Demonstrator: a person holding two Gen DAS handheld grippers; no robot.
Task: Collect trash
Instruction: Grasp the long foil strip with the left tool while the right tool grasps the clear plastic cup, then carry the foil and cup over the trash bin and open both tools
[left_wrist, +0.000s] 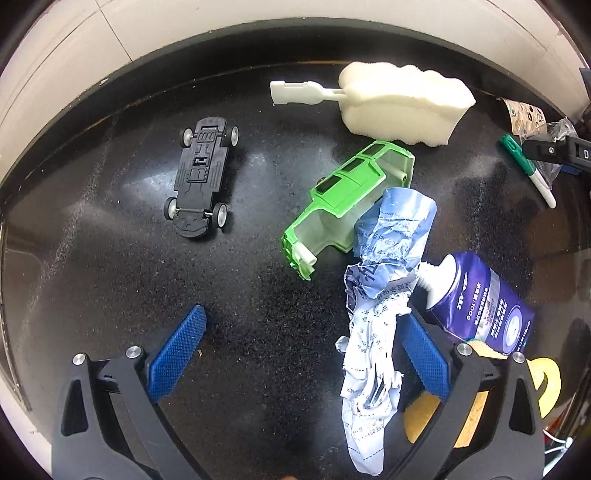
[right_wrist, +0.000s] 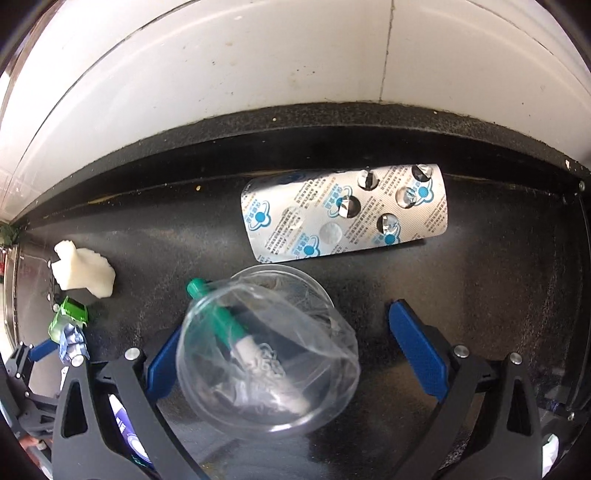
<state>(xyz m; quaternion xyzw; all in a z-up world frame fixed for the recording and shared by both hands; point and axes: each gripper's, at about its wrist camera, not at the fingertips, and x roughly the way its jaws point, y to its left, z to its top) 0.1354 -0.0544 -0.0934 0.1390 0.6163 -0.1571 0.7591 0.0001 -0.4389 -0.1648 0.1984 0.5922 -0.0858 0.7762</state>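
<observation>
In the left wrist view a crumpled blue-and-white wrapper (left_wrist: 376, 306) lies on the black counter (left_wrist: 110, 258), leaning on a green toy car shell (left_wrist: 347, 199). My left gripper (left_wrist: 303, 317) is open; the wrapper's lower half lies just inside its right finger (left_wrist: 424, 354). A squeezed purple tube (left_wrist: 484, 306) lies outside that finger. In the right wrist view a crushed clear plastic cup (right_wrist: 269, 350) lies over a green marker (right_wrist: 218, 314), between the open fingers of my right gripper (right_wrist: 284, 321). A used silver blister pack (right_wrist: 343, 210) lies beyond, near the wall.
An upturned black toy chassis (left_wrist: 201, 177) and a white sponge brush (left_wrist: 399, 103) lie farther back. A yellow object (left_wrist: 546, 380) and a tan pad (left_wrist: 476, 406) sit by my left gripper's right finger. A raised black lip (right_wrist: 332, 122) and white tiled wall (right_wrist: 258, 55) bound the counter.
</observation>
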